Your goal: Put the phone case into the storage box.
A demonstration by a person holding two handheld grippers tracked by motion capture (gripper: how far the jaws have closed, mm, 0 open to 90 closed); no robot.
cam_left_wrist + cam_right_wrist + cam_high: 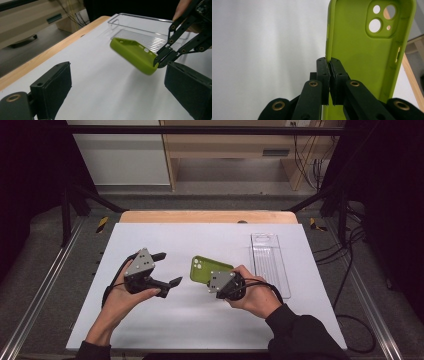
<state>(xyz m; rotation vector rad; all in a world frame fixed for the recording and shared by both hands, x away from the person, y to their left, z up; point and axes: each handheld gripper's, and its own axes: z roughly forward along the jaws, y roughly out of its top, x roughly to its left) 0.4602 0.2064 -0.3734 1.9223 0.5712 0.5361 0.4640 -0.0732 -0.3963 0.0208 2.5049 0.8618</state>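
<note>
Green case pinched by right fingers.

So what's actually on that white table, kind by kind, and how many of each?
Green phone case, held off the table by the right gripper: 1
Clear plastic tray: 1
Hand-held grippers, including the left gripper: 2
Total: 4

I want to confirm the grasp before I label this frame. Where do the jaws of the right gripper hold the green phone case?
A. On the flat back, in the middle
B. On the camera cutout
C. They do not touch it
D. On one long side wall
D: in the right gripper view, the right gripper has its jaws shut on the thin side wall of the green phone case, away from the camera cutout.
</note>
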